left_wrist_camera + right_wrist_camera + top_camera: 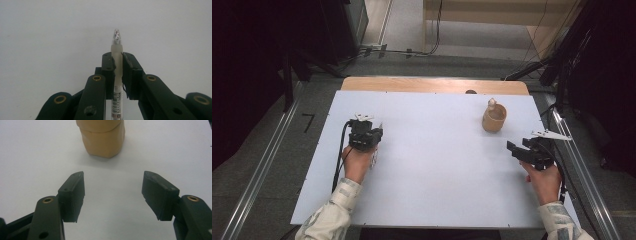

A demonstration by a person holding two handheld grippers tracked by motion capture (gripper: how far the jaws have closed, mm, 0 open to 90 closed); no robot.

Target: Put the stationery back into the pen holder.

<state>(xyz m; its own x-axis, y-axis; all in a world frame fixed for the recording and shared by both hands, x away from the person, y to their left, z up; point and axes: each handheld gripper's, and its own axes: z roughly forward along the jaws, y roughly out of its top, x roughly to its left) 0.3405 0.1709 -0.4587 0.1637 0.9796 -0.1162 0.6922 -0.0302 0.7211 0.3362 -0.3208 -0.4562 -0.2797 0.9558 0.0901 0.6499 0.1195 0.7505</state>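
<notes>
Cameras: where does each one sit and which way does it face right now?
High view: above the person's side, looking forward and down on the table; both forearms, left tongs, right tongs.
Left gripper view: rides the left tongs, looking along the jaws shut on a pen.
Right gripper view: rides the right tongs, jaws open, facing the cup.
Shared: the cup and white table in the high and right gripper views.
</notes>
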